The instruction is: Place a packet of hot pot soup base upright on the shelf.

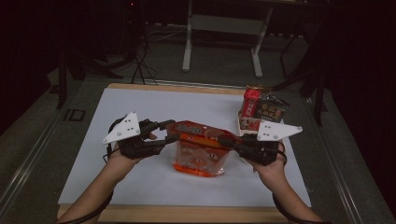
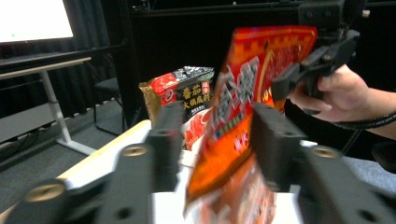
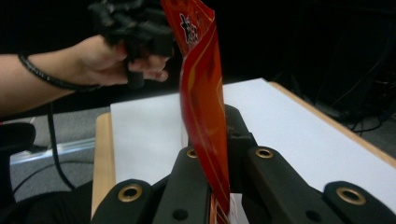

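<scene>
Where the person's forearms enter over the near edge of the white tabletop (image 1: 140, 186), each hand carries one gripper. Left gripper (image 1: 172, 131): jaws around the left top corner of an orange snack bag (image 1: 198, 149); in the left gripper view the bag sits between the jaws with a gap on one side, so a firm clamp cannot be told. Right gripper (image 1: 225, 141): jaws pinched flat on the bag's right top edge. Bag held mid-tabletop. Far right corner: cluster of other snack packets (image 1: 261, 111).

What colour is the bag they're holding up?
Orange-red bag with yellow and white print, clearest in the left gripper view.
</scene>
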{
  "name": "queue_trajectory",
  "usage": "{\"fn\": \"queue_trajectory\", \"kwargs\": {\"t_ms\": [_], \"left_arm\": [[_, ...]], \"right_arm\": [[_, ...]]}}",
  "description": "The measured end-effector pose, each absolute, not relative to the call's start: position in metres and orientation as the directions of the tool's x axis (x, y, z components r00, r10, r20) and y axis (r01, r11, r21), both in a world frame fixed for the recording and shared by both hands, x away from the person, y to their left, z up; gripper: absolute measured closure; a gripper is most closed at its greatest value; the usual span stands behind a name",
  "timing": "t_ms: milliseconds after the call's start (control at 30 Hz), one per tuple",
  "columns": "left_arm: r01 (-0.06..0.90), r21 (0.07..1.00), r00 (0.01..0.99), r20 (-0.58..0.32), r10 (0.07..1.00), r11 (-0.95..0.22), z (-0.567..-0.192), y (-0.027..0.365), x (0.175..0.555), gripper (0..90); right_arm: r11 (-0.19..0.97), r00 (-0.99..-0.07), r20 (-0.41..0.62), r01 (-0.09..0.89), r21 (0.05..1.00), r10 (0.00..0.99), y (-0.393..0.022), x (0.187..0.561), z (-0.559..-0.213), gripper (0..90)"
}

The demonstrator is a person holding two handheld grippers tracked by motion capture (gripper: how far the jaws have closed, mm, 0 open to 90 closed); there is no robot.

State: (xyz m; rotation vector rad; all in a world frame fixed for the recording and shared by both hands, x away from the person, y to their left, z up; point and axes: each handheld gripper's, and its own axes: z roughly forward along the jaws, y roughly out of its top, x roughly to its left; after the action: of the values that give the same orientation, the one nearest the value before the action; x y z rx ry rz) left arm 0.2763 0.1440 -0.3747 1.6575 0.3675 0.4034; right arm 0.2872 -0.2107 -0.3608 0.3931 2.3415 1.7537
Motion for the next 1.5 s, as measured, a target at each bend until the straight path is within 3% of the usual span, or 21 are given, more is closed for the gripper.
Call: {"fn": "queue_trajectory", "kwargs": {"t_ms": [200, 367, 967, 1500], "left_arm": [[0.050, 0.988, 0.839, 0.038, 0.543, -0.146, -0.378, 0.142, 0.272, 18.9], [0.086, 0.982, 0.840, 0.020, 0.542, -0.169, -0.389, 0.141, 0.272, 3.5], [0.160, 0.976, 0.838, -0.056, 0.542, -0.147, -0.435, 0.160, 0.258, 4.0], [0.220, 0.966, 0.806, -0.100, 0.584, -0.138, -0.469, 0.170, 0.251, 3.9]], "right_arm": [[0.242, -0.940, 0.012, 0.101, 0.965, 0.342, -0.222, 0.292, -0.344, 90.0], [0.228, -0.929, 0.000, 0.090, 0.969, 0.370, -0.231, 0.294, -0.334, 90.0], [0.175, -0.856, -0.060, 0.035, 0.984, 0.513, -0.293, 0.308, -0.290, 90.0], [0.170, -0.757, -0.053, 0.078, 0.982, 0.652, -0.353, 0.319, -0.298, 90.0]]}}
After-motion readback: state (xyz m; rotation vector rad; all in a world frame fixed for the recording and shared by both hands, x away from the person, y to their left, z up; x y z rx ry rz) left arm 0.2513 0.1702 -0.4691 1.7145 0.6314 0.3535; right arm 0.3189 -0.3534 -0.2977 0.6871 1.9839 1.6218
